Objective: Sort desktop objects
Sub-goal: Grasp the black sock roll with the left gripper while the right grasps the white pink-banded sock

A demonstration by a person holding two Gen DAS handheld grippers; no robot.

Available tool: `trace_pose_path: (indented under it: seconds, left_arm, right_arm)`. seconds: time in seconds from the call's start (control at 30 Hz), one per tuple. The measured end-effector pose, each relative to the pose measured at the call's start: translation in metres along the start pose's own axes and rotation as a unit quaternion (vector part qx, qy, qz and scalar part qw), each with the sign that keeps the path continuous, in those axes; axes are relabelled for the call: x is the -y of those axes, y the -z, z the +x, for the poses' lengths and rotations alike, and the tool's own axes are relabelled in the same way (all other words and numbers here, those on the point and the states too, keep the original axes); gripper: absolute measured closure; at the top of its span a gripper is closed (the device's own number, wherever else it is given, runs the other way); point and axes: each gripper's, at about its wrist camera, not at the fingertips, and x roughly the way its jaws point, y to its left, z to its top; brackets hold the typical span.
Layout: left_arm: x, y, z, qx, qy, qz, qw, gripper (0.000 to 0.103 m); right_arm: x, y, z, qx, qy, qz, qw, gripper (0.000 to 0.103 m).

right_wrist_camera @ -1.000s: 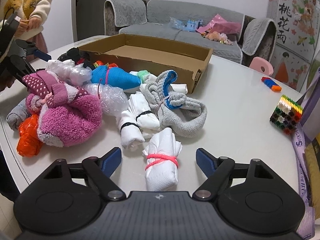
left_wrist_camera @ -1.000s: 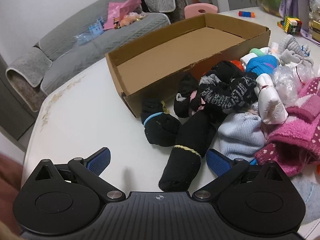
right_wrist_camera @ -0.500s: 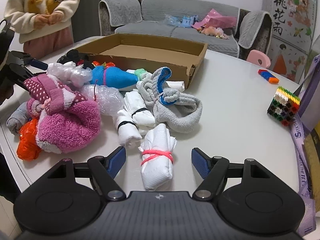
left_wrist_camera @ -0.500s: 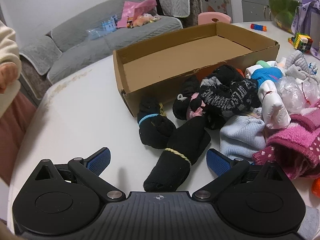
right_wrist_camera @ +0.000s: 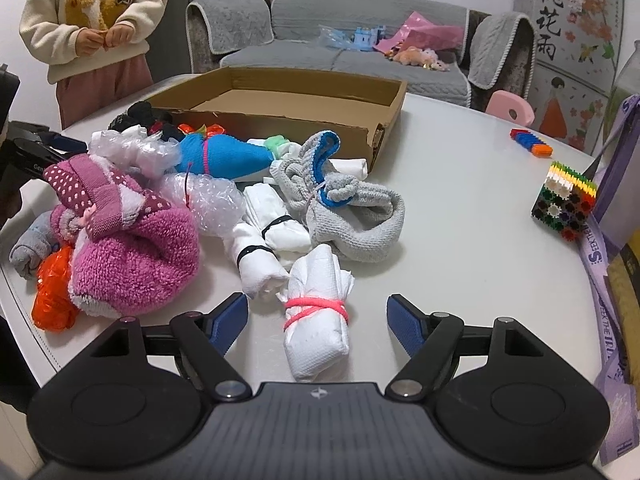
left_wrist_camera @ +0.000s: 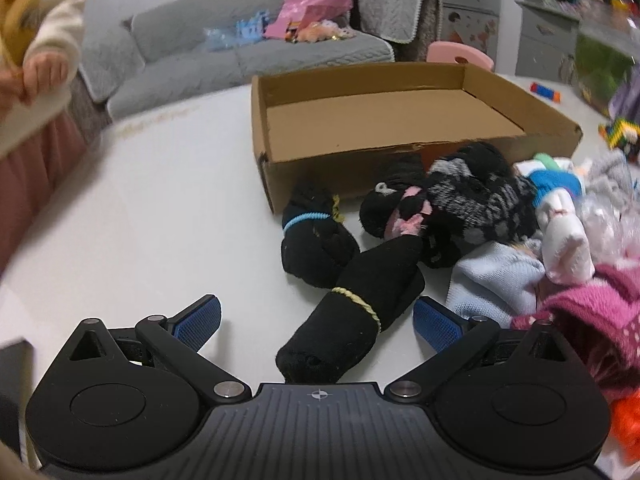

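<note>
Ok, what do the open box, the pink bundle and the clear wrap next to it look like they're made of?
The box looks like plain brown corrugated cardboard: matte, with raw torn edges. The pink bundle seems a fluffy fleece or terry knit, going by its fuzzy pile and white dots. The clear wrap looks like plastic bubble wrap: shiny, translucent, blistered.

soft even indoor light, faint shadows, left view motion-blurred, fisheye bending at edges

Home living room: grey sofa [right_wrist_camera: 360, 36] with toys, white table [right_wrist_camera: 460, 200].
</note>
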Motion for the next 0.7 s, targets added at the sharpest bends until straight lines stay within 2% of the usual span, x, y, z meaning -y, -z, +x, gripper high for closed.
trace_pose_path:
  seconds: [0.07, 0.2, 0.3, 0.37, 0.47, 0.53, 0.57, 0.63, 0.7]
  left_arm:
    - [-0.007, 0.001, 0.002, -0.005, 0.016, -0.023, 0.9996, 0.000]
    - [-0.006, 0.002, -0.001, 0.003, 0.014, -0.019, 0.9997, 0.000]
    - [-0.002, 0.003, -0.004, 0.009, 0.006, -0.007, 0.9999, 0.000]
    - [0.002, 0.003, -0.006, 0.012, 0.004, 0.002, 0.9999, 0.003]
    - [0.007, 0.003, -0.011, 0.017, 0.012, 0.015, 0.9997, 0.016]
    - [0.010, 0.003, -0.015, 0.022, 0.017, 0.020, 0.9994, 0.044]
    - [0.011, 0.003, -0.016, 0.023, 0.017, 0.022, 0.9994, 0.050]
    - [0.013, 0.003, -0.018, 0.020, 0.014, 0.024, 0.9994, 0.058]
    - [0.014, 0.004, -0.019, 0.018, 0.015, 0.025, 0.9994, 0.062]
  right_arm:
    - [0.000, 0.001, -0.001, 0.000, 0.000, 0.003, 1.000, 0.030]
    - [-0.002, 0.002, -0.003, 0.003, 0.001, 0.007, 1.000, 0.033]
    - [-0.004, 0.002, -0.006, 0.011, 0.002, 0.009, 1.000, 0.063]
    - [-0.005, 0.002, -0.006, 0.013, 0.002, 0.009, 1.000, 0.074]
    - [-0.005, 0.002, -0.007, 0.014, 0.001, 0.009, 1.000, 0.076]
    - [-0.006, 0.002, -0.008, 0.015, 0.003, 0.006, 1.000, 0.076]
    - [-0.006, 0.003, -0.009, 0.016, 0.004, 0.004, 1.000, 0.076]
    - [-0.006, 0.003, -0.010, 0.017, 0.005, 0.004, 1.000, 0.077]
    - [-0.006, 0.004, -0.011, 0.017, 0.006, 0.004, 1.000, 0.077]
